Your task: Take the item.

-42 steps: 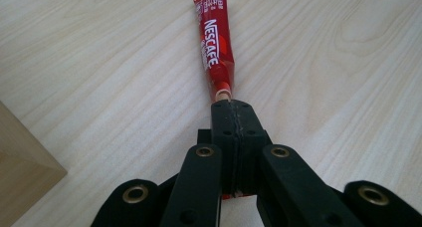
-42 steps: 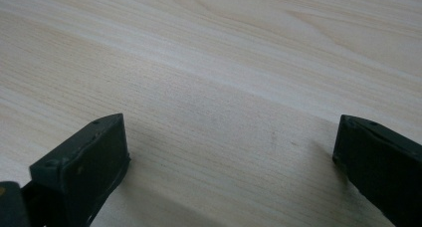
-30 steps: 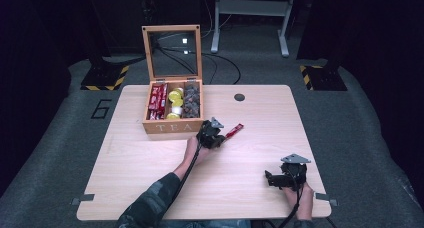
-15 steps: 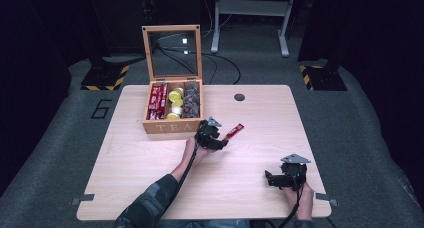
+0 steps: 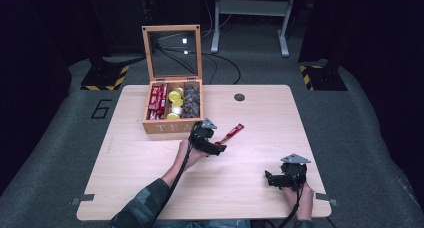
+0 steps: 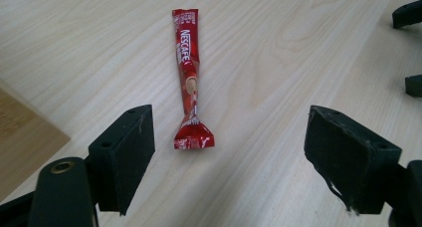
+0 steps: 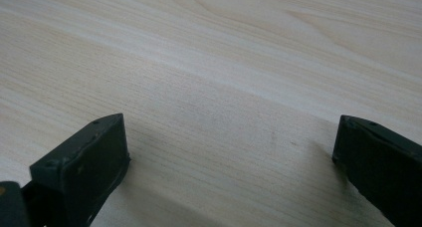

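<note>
A red Nescafe stick sachet [image 5: 233,133] lies flat on the wooden table, right of the tea box. In the left gripper view the sachet [image 6: 191,77] stretches away from me, its near end level with the jaw tips. My left gripper [image 5: 216,146] [image 6: 229,132] is open and low over the table, its jaws wide on either side of that near end without touching it. My right gripper [image 5: 272,179] [image 7: 229,137] is open near the front right of the table, with bare wood between its jaws.
A wooden tea box [image 5: 172,126] with its glass lid [image 5: 172,53] raised stands at the back left. It holds red sachets [image 5: 157,100], yellow capsules [image 5: 175,103] and dark packets [image 5: 191,100]. A dark round hole [image 5: 239,97] marks the table's back.
My left gripper has drawn back slightly toward the person. The sachet lies where it was, and the right gripper has not moved.
</note>
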Action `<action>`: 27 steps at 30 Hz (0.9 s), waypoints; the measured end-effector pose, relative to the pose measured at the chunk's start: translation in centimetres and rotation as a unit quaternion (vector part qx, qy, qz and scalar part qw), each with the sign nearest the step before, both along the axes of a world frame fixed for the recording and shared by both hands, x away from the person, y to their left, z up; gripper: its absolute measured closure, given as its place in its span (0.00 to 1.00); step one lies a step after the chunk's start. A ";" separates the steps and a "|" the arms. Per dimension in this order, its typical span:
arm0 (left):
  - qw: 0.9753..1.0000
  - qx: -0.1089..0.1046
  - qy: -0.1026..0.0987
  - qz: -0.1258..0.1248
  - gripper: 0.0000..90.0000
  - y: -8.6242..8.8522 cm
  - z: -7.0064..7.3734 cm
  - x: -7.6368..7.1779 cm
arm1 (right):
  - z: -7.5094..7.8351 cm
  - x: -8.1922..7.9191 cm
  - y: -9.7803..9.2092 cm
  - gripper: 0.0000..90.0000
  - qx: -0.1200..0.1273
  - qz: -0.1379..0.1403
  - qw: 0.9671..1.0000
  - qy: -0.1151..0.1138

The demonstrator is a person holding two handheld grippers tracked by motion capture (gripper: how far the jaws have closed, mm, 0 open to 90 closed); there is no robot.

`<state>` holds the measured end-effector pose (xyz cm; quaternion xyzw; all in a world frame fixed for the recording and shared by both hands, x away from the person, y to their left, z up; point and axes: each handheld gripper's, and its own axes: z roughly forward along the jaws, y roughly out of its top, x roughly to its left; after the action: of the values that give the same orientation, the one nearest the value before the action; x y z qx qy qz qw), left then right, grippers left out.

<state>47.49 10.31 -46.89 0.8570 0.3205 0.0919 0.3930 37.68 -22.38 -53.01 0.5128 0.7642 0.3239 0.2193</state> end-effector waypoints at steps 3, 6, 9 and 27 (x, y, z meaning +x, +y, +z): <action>1.000 0.001 -0.007 0.001 0.20 0.7 0.5 -0.6 | 0.0 0.0 0.0 0.00 0.000 0.000 1.000 0.000; 1.000 -0.002 -0.013 0.001 0.19 1.8 1.0 -1.3 | 0.0 0.0 0.0 0.00 0.000 0.000 1.000 0.000; 1.000 0.000 -0.019 0.007 0.19 3.1 1.5 -1.8 | 0.0 0.0 0.0 0.00 0.000 0.000 1.000 0.000; 0.997 0.015 -0.050 0.059 0.17 10.8 2.6 -5.3 | 0.0 0.0 0.0 0.00 0.000 -0.001 1.000 0.000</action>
<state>42.15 21.14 -44.33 0.8365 0.3495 0.1621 0.3896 37.67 -22.37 -53.01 0.5140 0.7636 0.3233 0.2195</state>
